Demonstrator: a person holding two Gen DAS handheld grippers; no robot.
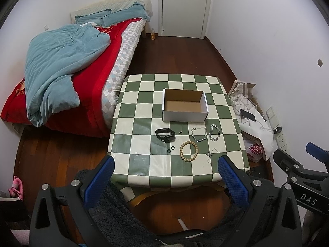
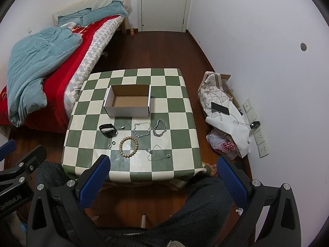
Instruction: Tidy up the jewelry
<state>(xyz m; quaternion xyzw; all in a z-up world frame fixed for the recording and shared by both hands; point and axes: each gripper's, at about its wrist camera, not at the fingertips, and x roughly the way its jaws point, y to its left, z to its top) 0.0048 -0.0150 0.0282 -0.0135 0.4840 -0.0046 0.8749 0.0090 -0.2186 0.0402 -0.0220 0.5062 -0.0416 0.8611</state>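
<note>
An empty white cardboard box (image 1: 185, 105) (image 2: 128, 101) stands mid-table on the green-and-white checked cloth (image 1: 141, 162) (image 2: 176, 144). In front of it lie a black watch band (image 1: 165, 135) (image 2: 108, 130), a wooden bead bracelet (image 1: 189, 151) (image 2: 129, 146), two silver chain bracelets (image 1: 199, 134) (image 1: 213, 132) (image 2: 141, 130) (image 2: 159, 130), a thin necklace (image 2: 157, 154) (image 1: 210, 154) and small dark rings (image 1: 170, 149) (image 2: 111, 144). My left gripper (image 1: 165, 162) and right gripper (image 2: 163, 160) both hover open, held back above the table's near edge with nothing between the fingers.
A bed (image 1: 67, 65) with a red cover and blue quilt stands left of the table. Bags, a phone (image 2: 220, 108) and a charger lie on the floor at the right by the wall sockets (image 2: 260, 138). A closed door (image 1: 185, 6) is at the back. A person's dark-clad legs (image 2: 205, 205) are below.
</note>
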